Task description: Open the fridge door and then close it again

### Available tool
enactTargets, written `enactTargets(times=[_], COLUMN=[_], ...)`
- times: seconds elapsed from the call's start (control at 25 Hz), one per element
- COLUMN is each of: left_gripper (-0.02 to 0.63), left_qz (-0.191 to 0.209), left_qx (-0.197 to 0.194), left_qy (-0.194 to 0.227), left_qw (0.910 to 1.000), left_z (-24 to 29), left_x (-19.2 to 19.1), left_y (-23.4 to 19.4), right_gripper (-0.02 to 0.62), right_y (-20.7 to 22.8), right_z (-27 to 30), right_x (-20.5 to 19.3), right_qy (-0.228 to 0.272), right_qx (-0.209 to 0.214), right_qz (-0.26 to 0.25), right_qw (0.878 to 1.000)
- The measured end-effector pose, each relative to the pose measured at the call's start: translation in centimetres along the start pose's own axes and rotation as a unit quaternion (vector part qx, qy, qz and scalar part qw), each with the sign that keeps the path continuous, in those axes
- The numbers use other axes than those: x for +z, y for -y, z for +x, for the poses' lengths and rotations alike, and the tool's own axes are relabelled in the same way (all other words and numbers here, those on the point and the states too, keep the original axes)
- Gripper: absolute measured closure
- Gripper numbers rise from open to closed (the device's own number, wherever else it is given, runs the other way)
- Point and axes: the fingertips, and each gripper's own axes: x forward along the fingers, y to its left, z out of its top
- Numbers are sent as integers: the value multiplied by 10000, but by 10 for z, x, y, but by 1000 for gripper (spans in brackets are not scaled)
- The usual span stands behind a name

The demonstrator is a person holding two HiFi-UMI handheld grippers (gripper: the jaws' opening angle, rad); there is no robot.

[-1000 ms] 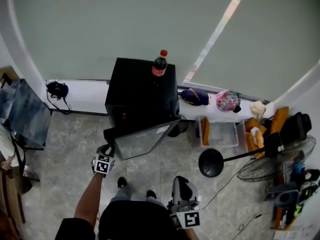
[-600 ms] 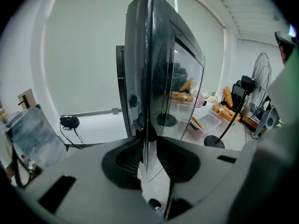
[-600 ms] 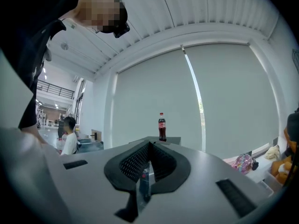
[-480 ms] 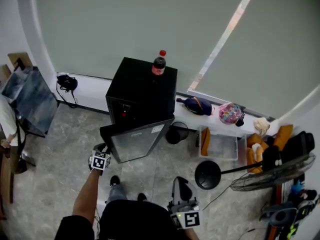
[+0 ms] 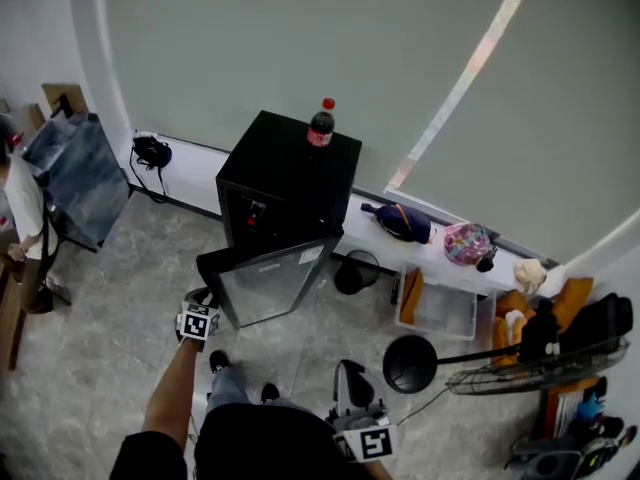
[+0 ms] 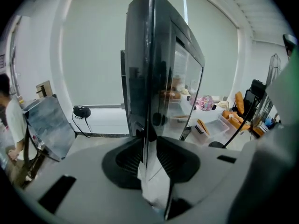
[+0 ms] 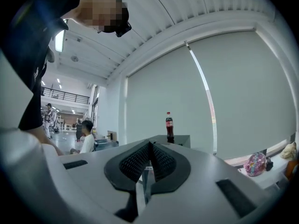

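My left gripper (image 6: 148,158) is clamped on the free edge of the fridge door (image 5: 268,283), which stands wide open, swung out near and left of the black fridge (image 5: 290,178). My right gripper (image 7: 148,164) is clenched on nothing, near my body. I judge the swing should follow the hinge's arc, with my wrist turning with the door. I should go gently so the bottle (image 5: 320,126) on top doesn't topple.
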Motion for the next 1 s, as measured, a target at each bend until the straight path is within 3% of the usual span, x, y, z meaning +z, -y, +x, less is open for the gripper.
enactTargets(times=[0.16, 0.44, 0.64, 1.0], left_gripper=[515, 523, 527, 534], left_qz=[-79, -53, -34, -118], left_qx=[91, 131, 147, 153], left_qy=[-30, -15, 74, 135], left_qw=[9999, 9999, 9999, 9997], left_z=[-5, -20, -28, -44], left_x=[-4, -15, -22, -34], left_y=[9, 29, 49, 79], right_gripper=[588, 586, 586, 587], right_y=[3, -10, -34, -67], right_z=[-6, -9, -15, -49], right_x=[-4, -3, 3, 7], right_qy=[-278, -280, -205, -328], right_qx=[81, 309, 469, 332], right_qz=[63, 127, -530, -424], right_qw=[9996, 9991, 9973, 9980])
